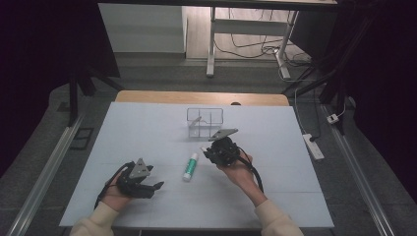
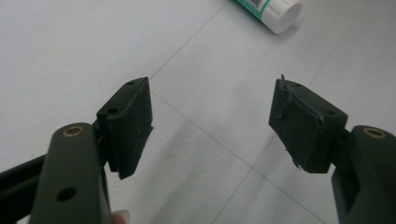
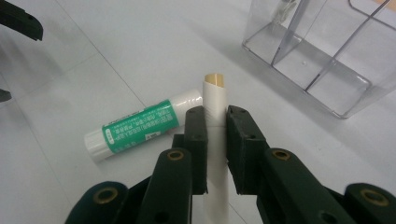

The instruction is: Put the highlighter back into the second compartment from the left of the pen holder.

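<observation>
Here the right gripper (image 3: 216,140) is clamped on a slim white tube (image 3: 215,107), its two pads pressed to either side; the tube stands up between them, and its open top shows a tan inner layer. In the high view that right gripper (image 1: 210,150) sits near the middle of the white table (image 1: 147,128), the hand under it with the forearm coming up from the lower right. Just beside it lies a green-and-white glue stick (image 1: 190,166) on its side; behind stands a clear divided organizer (image 1: 204,123). The left gripper (image 1: 156,187) is held low over the table at lower left, pointing right toward the glue stick; its jaws stand wide apart with nothing between them.
</observation>
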